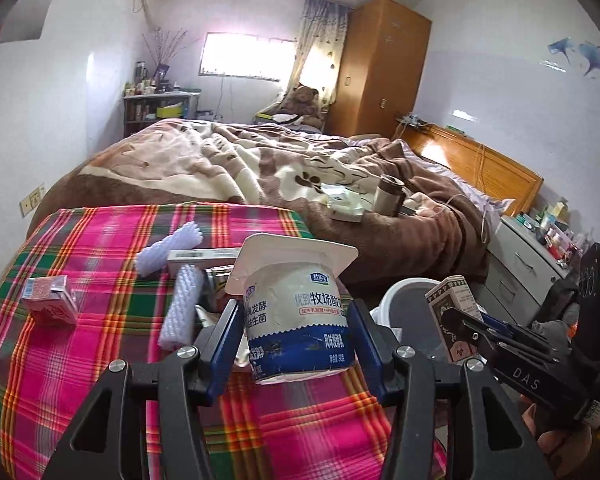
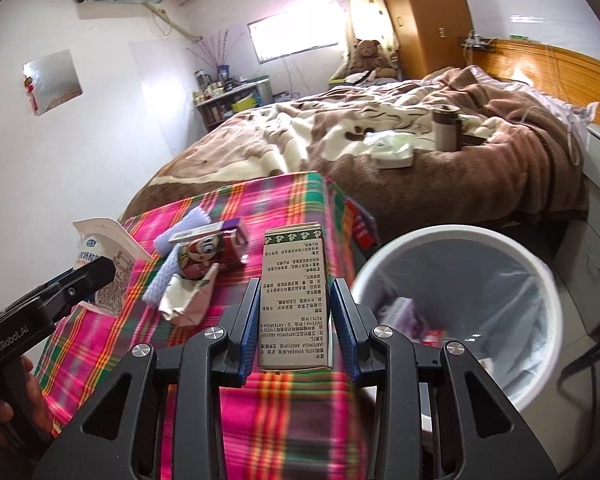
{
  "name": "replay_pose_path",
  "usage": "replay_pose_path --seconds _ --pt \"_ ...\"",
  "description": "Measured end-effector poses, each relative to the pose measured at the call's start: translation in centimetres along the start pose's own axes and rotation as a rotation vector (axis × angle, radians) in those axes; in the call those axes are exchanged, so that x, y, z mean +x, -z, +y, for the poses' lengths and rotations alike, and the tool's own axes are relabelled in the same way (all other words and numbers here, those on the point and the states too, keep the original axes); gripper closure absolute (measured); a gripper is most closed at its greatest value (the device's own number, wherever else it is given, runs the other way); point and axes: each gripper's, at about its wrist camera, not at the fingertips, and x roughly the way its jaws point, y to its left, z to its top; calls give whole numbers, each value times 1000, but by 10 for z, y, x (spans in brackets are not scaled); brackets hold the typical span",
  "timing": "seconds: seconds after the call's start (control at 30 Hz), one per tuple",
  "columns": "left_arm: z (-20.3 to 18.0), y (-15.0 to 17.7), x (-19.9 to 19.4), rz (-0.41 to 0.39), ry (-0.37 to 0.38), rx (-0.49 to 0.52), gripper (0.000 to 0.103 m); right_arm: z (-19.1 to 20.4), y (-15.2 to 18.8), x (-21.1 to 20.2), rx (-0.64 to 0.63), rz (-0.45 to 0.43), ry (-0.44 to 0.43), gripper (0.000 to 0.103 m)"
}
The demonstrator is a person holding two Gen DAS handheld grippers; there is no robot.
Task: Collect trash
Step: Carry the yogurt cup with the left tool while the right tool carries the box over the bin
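The right gripper (image 2: 296, 322) has its blue fingers (image 2: 249, 322) shut on a tall tan cardboard box with small printed writing (image 2: 294, 296). The box stands up straight between the fingers, its long side pointing up. The round white trash bin with a clear plastic bag inside (image 2: 540, 272) is just beside the box, on its right and lower down. So this hand is the nearer one to the bin, and I think the next move is a short swing to the right and then letting go over the opening. Some bits of trash already lie at the bottom of the bin, but they are too blurry to name.

The left gripper (image 1: 296, 330) has its fingers (image 1: 224, 330) shut on a white and blue yogurt cup with a peeled-back lid (image 1: 300, 312). The cup stands upright. The bin is to the right of this cup, past the box, so it has farther to go.

Still on the table with the pink and green checked cloth (image 2: 284, 412), left of the box, are two white foam net sleeves (image 1: 180, 308), a small pink carton (image 1: 50, 300), a red cartoon drink can (image 2: 208, 258), a crumpled pale wrapper (image 2: 186, 300) and a long flat purple and white box (image 2: 208, 230).
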Motion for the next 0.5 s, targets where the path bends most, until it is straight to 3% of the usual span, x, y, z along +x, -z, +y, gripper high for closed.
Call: replay_pose_path --seconds 0.5 --pt "-90 11 39 67 157 119 49 -65 1 -15 64 -14 122 67"
